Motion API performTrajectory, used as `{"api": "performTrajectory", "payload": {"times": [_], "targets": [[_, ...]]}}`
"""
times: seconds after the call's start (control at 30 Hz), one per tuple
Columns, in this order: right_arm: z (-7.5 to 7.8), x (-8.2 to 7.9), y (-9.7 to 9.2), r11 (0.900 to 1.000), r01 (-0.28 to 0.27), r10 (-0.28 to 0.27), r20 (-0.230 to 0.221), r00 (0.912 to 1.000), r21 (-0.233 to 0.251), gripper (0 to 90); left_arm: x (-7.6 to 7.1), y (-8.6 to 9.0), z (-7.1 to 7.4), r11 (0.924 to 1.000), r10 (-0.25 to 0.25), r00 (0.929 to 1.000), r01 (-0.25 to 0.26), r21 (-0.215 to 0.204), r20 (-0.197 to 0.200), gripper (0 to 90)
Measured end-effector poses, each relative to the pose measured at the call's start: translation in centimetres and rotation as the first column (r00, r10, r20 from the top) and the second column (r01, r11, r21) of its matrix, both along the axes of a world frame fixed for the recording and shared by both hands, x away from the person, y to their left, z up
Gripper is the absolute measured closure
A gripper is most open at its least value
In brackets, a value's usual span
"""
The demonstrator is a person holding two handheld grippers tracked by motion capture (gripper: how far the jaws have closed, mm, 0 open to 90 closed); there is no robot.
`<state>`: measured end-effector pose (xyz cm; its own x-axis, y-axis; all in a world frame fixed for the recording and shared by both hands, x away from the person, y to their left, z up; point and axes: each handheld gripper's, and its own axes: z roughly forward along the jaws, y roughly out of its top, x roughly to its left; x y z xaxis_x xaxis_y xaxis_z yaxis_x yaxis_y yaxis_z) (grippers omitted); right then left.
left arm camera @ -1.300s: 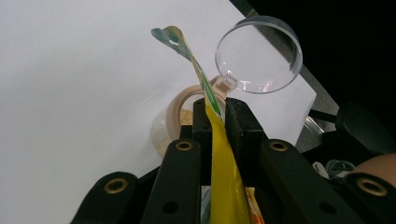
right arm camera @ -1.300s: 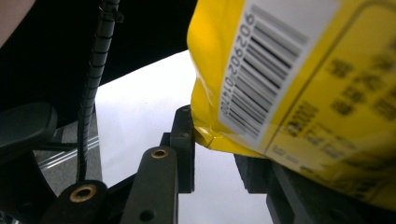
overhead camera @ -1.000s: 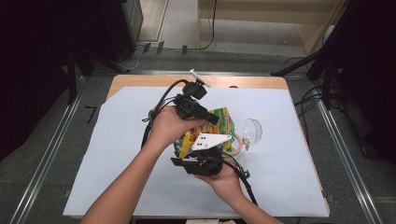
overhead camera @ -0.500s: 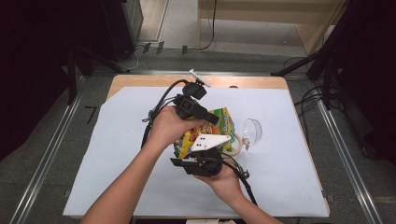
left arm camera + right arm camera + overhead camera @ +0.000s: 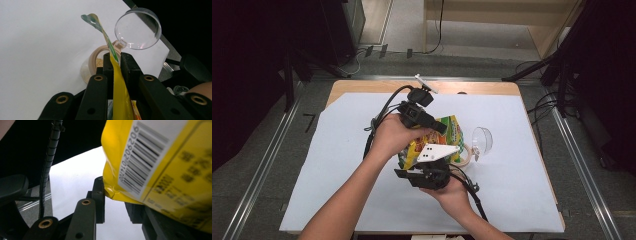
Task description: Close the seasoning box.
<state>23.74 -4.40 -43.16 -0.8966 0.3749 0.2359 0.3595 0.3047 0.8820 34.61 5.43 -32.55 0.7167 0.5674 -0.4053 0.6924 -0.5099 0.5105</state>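
A yellow and green snack bag (image 5: 453,131) hangs tilted over a small jar (image 5: 465,154) near the middle of the table. My left gripper (image 5: 438,127) is shut on the bag's thin upper edge (image 5: 120,87), which runs up between its jaws (image 5: 115,58). My right gripper (image 5: 432,164) is lower and nearer, shut on the bag's bottom corner (image 5: 155,157) by the barcode; its right jaw is partly hidden under the bag (image 5: 115,200). The jar has a beige rim (image 5: 96,53) with pale crumbs inside. Its clear hinged lid (image 5: 137,30) stands open.
A white sheet (image 5: 512,190) covers the wooden table (image 5: 362,87). Black cables trail from both grippers across the sheet's middle. Metal rails run along the floor on both sides, and dark equipment stands at the left and right.
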Motion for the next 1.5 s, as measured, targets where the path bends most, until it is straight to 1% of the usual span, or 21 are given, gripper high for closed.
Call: {"api": "performTrajectory", "payload": {"times": [0.13,0.27,0.37,0.5,0.6,0.73,0.8,0.93,1.03,1.13,1.2,1.27,1.33,1.4,1.5], "targets": [[-0.07,0.03,0.00,1.0000,0.000,0.000,-0.001,1.0000,0.004,72.9,-0.05,-0.08,-0.02,1.0000,0.001,1.0000,-0.001,0.003,0.001,83.1],[-0.13,-0.13,-0.03,0.9999,0.013,-0.013,0.009,0.9999,0.008,73.0,-0.23,-0.26,0.08,1.0000,-0.004,1.0000,0.004,0.003,0.007,83.1],[-0.14,-0.07,-0.05,0.9999,0.008,-0.008,0.002,1.0000,0.012,73.2,-0.26,-0.27,0.14,1.0000,-0.006,0.9999,0.006,0.004,0.008,83.1],[-0.06,-0.20,-0.03,0.9998,0.012,-0.012,0.005,0.9999,0.019,73.1,-0.32,-0.35,0.23,0.9999,-0.009,0.9999,0.009,0.011,0.013,83.0],[-0.09,-0.13,-0.04,0.9998,0.008,-0.009,0.005,1.0000,0.015,73.1,-0.24,-0.30,0.19,0.9999,-0.007,0.9999,0.007,0.008,0.007,83.1],[-0.10,-0.17,-0.02,0.9999,0.012,-0.012,0.016,0.9998,0.011,73.1,-0.31,-0.34,0.19,0.9999,-0.009,0.9999,0.009,0.011,0.013,83.0],[-0.08,-0.08,-0.05,1.0000,0.006,-0.006,0.012,0.9999,0.005,73.1,-0.24,-0.29,0.17,1.0000,-0.005,1.0000,0.005,0.007,0.007,83.1],[-0.07,-0.12,-0.04,0.9999,0.010,-0.010,0.013,0.9999,0.006,73.1,-0.27,-0.32,0.18,0.9999,-0.008,0.9999,0.008,0.011,0.011,83.0],[-0.02,-0.08,-0.06,0.9999,0.010,-0.010,0.018,0.9998,0.002,72.9,-0.26,-0.27,0.29,1.0000,-0.005,0.9999,0.005,0.001,0.014,83.0],[0.10,0.01,-0.14,0.9999,0.012,-0.012,0.024,0.9996,-0.002,72.9,-0.29,-0.29,0.38,1.0000,-0.002,0.9999,0.002,0.001,0.016,83.0],[0.08,-0.02,-0.11,1.0000,0.008,-0.008,0.018,0.9998,-0.001,72.9,-0.27,-0.33,0.25,0.9999,-0.005,0.9999,0.005,0.012,0.014,83.0],[0.00,0.09,-0.08,1.0000,0.001,-0.001,0.004,1.0000,-0.004,73.0,-0.27,-0.25,0.18,1.0000,-0.004,0.9999,0.004,0.008,0.013,83.0],[0.04,0.01,-0.09,1.0000,0.005,-0.005,0.012,0.9999,-0.005,72.3,-0.26,-0.16,0.24,1.0000,0.000,0.9998,0.000,-0.002,0.018,83.0],[0.09,-0.14,-0.08,0.9998,0.019,-0.018,0.034,0.9993,-0.001,72.2,-0.30,-0.11,0.33,1.0000,0.003,0.9999,-0.002,-0.005,0.017,83.0],[0.01,0.07,-0.07,1.0000,0.002,-0.002,0.010,0.9999,-0.006,72.3,-0.37,-0.19,0.16,1.0000,0.000,0.9998,0.000,0.006,0.019,82.9]]}}
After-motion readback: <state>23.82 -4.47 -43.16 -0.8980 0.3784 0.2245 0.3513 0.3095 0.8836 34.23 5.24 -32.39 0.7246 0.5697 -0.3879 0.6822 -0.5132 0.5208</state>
